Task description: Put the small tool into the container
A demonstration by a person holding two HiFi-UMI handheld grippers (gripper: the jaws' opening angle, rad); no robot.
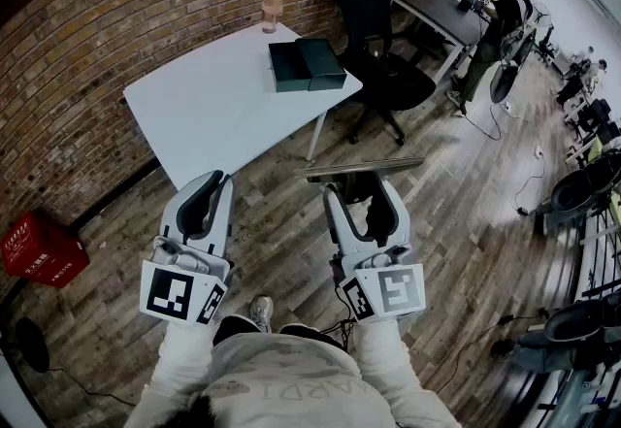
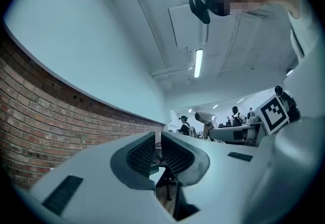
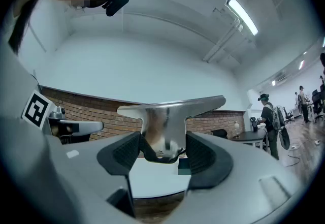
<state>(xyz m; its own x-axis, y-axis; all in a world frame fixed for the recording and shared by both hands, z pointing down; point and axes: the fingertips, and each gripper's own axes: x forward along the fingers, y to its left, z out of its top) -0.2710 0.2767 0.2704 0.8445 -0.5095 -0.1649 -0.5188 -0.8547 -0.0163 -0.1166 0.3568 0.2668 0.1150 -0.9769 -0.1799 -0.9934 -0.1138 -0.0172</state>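
My right gripper [image 1: 361, 188] is clamped on the small tool [image 3: 170, 116]. Its shiny crossbar juts past both pads, its lower end is buried between them, and I cannot tell what kind of tool it is. The container [image 1: 306, 64] sits well ahead of my jaws on the white table [image 1: 213, 115], and in the right gripper view only a sliver of it shows beside one pad. My left gripper [image 1: 209, 185] has its jaws together with nothing between them.
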